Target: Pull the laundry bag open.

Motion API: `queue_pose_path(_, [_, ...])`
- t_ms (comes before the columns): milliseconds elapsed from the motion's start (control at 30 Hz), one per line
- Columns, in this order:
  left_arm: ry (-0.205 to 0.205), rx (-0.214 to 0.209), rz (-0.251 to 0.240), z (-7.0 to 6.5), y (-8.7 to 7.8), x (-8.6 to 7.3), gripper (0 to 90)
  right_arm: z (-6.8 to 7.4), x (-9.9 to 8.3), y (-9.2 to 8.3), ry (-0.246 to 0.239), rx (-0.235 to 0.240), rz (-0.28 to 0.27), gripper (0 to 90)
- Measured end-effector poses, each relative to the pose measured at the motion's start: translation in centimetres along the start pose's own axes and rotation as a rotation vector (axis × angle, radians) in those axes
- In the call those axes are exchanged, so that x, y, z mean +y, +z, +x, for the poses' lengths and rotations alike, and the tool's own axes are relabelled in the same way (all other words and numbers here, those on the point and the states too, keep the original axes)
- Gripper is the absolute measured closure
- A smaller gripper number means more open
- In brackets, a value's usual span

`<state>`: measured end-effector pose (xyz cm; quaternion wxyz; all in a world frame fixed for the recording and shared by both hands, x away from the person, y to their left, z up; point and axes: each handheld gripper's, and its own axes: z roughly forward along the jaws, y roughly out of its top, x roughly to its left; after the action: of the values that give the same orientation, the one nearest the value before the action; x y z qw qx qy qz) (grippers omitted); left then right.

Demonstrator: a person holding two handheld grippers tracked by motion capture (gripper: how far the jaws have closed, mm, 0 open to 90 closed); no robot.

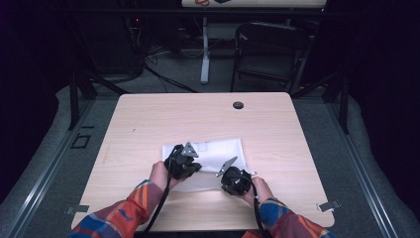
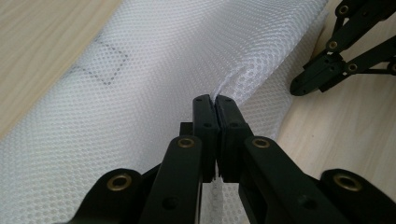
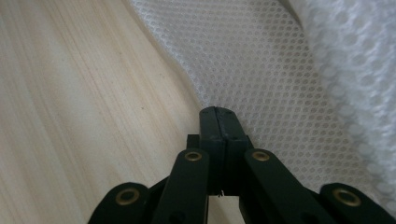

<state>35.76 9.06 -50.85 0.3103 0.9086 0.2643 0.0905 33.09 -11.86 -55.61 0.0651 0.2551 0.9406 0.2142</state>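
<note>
Plaid orange-and-blue flannel sleeves (image 1: pixel 130 210); black two-jaw left gripper (image 2: pixel 215 100) and right gripper (image 3: pixel 218 112) with brass-coloured rivets, grey three-cornered plates, black cables.

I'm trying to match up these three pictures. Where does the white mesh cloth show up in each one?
High view: the white mesh cloth lies mid-table, just beyond both hands.
Left gripper view: it covers the left and centre, a fold pinched in the left tool.
Right gripper view: it spreads across the upper right, its edge pinched in the right tool.
Shared landmark: the pale wooden table.
</note>
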Motion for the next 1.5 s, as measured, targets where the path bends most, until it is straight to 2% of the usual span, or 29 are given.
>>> queue_pose_path(133, [-0.01,-0.01,-0.007,0.3,-0.2,0.2,88.3,0.0,0.0,-0.1,-0.007,-0.005,0.006,90.0])
queue_pose_path(200, [-0.003,-0.009,-0.005,0.2,-0.3,0.2,88.3,0.0,0.0,0.0,-0.006,-0.002,0.003,90.0])
queue_pose_path(267, [-0.002,-0.011,-0.007,-0.1,-0.3,0.3,88.3,0.3,0.1,0.0,-0.037,-0.028,0.001,90.0])
queue_pose_path(400, [0.009,-0.018,-0.006,-0.5,-0.1,0.5,88.3,0.6,0.5,-0.7,-0.069,-0.073,-0.081,90.0])
queue_pose_path(433, [0.01,-0.019,-0.005,-0.5,0.0,0.5,88.3,0.5,0.6,-0.9,-0.053,-0.083,-0.104,90.0])
queue_pose_path(567, [0.006,-0.027,-0.006,-0.5,0.1,0.5,88.3,0.0,0.6,-0.3,-0.04,-0.102,-0.11,90.0])
queue_pose_path(700, [0.01,-0.023,-0.003,-0.4,0.0,0.4,88.3,-0.1,0.9,0.7,-0.04,-0.098,-0.065,90.0])
queue_pose_path(833, [0.008,-0.025,-0.003,-0.4,0.0,0.4,88.3,-0.4,1.0,0.8,-0.028,-0.081,-0.049,90.0])
queue_pose_path(900, [0.01,-0.025,-0.007,-0.4,-0.1,0.4,88.3,-0.6,1.1,0.8,0.008,-0.058,-0.039,90.0])
queue_pose_path(967, [0.012,-0.021,-0.004,-0.5,-0.2,0.5,88.3,-0.7,1.0,0.7,0.01,-0.048,-0.04,90.0])
queue_pose_path(1067, [0.011,-0.022,-0.009,-0.4,-0.3,0.5,88.3,-0.6,1.0,0.7,0.009,-0.057,-0.025,90.0])
queue_pose_path(1233, [0.007,-0.016,-0.011,-0.3,-0.6,0.6,88.3,-0.5,1.0,0.7,0.021,-0.06,-0.032,90.0])
queue_pose_path(1500, [0.0,-0.008,-0.025,0.2,-1.6,0.9,88.3,-0.4,1.0,0.6,0.03,-0.047,-0.02,90.0])
